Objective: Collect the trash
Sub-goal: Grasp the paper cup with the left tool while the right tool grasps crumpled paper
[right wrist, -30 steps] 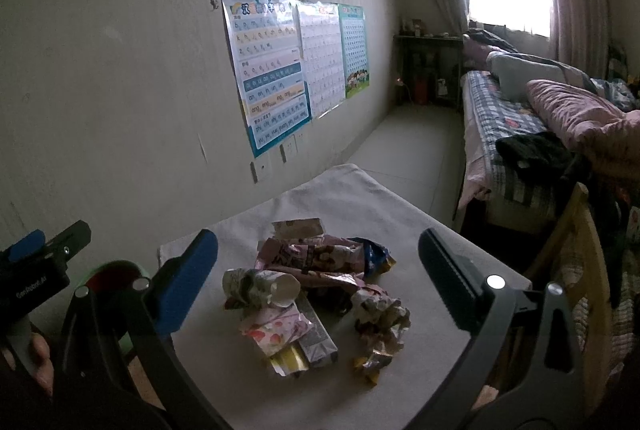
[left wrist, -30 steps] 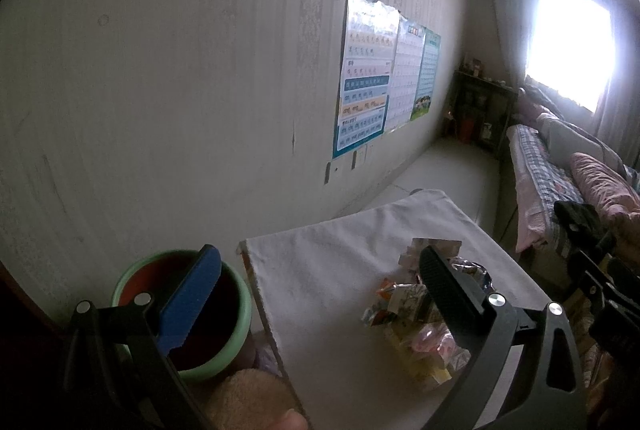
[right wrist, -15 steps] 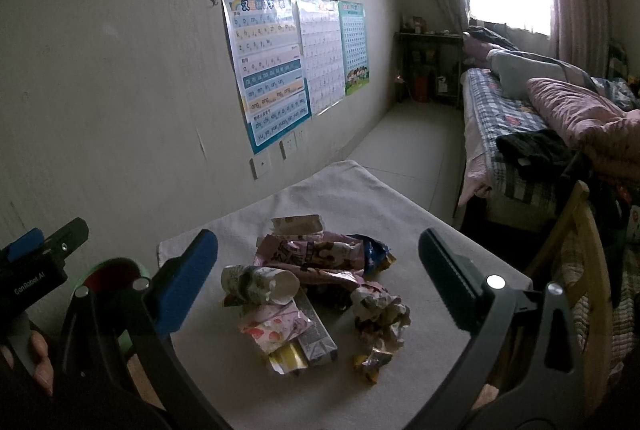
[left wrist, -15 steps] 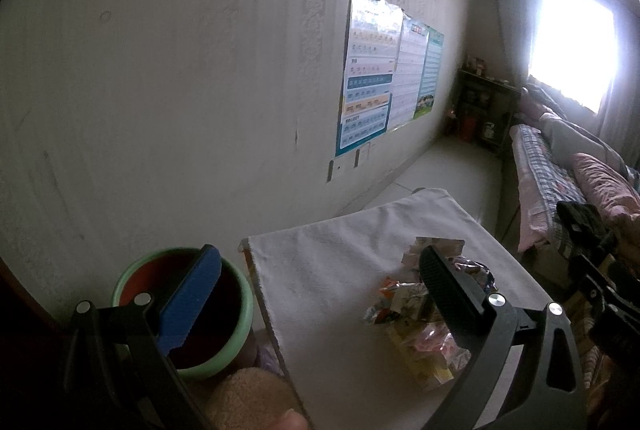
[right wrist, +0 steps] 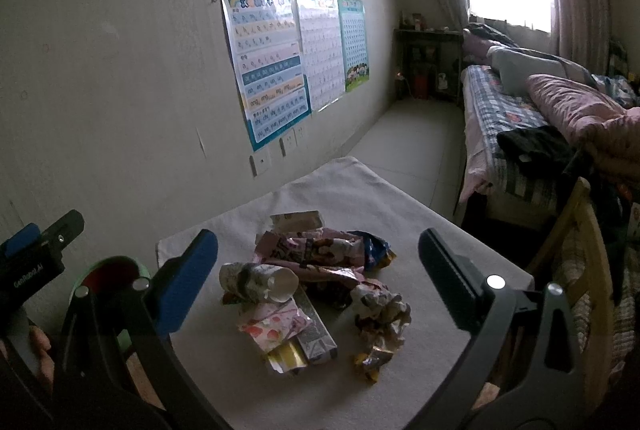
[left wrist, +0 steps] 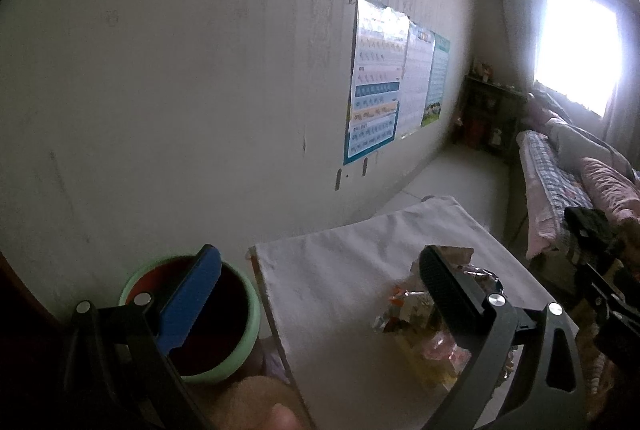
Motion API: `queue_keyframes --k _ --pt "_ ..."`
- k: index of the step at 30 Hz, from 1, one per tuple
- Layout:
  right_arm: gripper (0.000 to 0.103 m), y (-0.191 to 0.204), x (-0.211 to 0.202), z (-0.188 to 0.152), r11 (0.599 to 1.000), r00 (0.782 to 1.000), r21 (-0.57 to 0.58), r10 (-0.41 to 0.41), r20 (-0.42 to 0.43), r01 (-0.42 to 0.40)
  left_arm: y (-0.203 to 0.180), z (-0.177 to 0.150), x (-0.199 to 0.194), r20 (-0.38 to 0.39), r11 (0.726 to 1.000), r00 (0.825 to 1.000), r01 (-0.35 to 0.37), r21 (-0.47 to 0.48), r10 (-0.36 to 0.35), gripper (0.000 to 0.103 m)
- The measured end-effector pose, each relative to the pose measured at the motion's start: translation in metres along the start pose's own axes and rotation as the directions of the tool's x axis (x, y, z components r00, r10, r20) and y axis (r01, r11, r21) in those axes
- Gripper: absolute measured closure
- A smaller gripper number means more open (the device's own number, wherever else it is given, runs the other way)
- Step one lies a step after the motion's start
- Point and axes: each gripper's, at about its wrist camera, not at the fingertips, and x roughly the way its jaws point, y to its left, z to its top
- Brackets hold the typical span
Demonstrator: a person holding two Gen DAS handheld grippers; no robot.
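A: Right wrist view — right gripper [right wrist: 318, 254] spread wide, empty, above the trash pile [right wrist: 316, 290] mid-table [right wrist: 420, 214].

B: Left gripper [left wrist: 320, 270] also agape — green bin [left wrist: 240, 350] beside the table's edge.

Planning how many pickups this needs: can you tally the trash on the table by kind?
Crushed paper cup: 1
Flattened drink cartons: 1
Crumpled wrappers and packets: about 6, overlapping, so the count is uncertain
Total: about 8 pieces, all in one pile on the table
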Motion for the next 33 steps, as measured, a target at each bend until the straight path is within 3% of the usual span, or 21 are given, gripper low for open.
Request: queue_keyframes --k 5,8,13,16,19,22,25,30,33 --pt "0.004 -0.008 0.009 -0.003 1.0 1.0 -0.003 -0.021 -0.018 0.021 0.003 -0.004 0.004 0.014 1.0 1.0 0.006 -0.024 -0.005 0.008" --pt "0.004 -0.019 0.019 -0.007 0.999 0.997 -0.006 -0.054 -0.048 0.053 -0.003 -0.01 0.014 -0.027 1.0 1.0 -0.004 0.026 0.005 0.008" --pt "0.004 -0.047 0.035 -0.024 0.995 0.987 0.01 -0.092 -0.128 0.095 -0.017 -0.027 0.037 -0.121 0.995 0.99 0.084 0.059 -0.076 0.008" --pt "0.004 -0.063 0.044 -0.038 0.995 0.979 0.023 -0.094 -0.18 0.099 -0.035 -0.038 0.053 -0.168 0.984 0.981 0.124 0.13 -0.101 0.008" --pt "0.004 -0.074 0.051 -0.05 0.995 0.971 0.038 -0.079 -0.227 0.09 -0.05 -0.049 0.068 -0.255 0.963 0.945 0.24 0.121 -0.203 0.01" --pt "0.004 -0.08 0.059 -0.06 0.995 0.961 0.056 -0.064 -0.27 0.082 -0.068 -0.065 0.075 -0.304 0.943 0.923 0.294 0.157 -0.237 0.019" --pt "0.004 -0.085 0.063 -0.064 0.994 0.956 0.074 -0.056 -0.289 0.081 -0.089 -0.079 0.084 -0.377 0.915 0.883 0.363 0.174 -0.279 0.021" --pt "0.004 -0.09 0.066 -0.067 0.993 0.953 0.078 -0.056 -0.298 0.083 -0.116 -0.091 0.099 -0.421 0.891 0.861 0.401 0.215 -0.286 0.021" --pt "0.004 -0.094 0.068 -0.07 0.992 0.949 0.095 -0.048 -0.313 0.082 -0.126 -0.097 0.108 -0.449 0.881 0.851 0.409 0.238 -0.273 0.037"
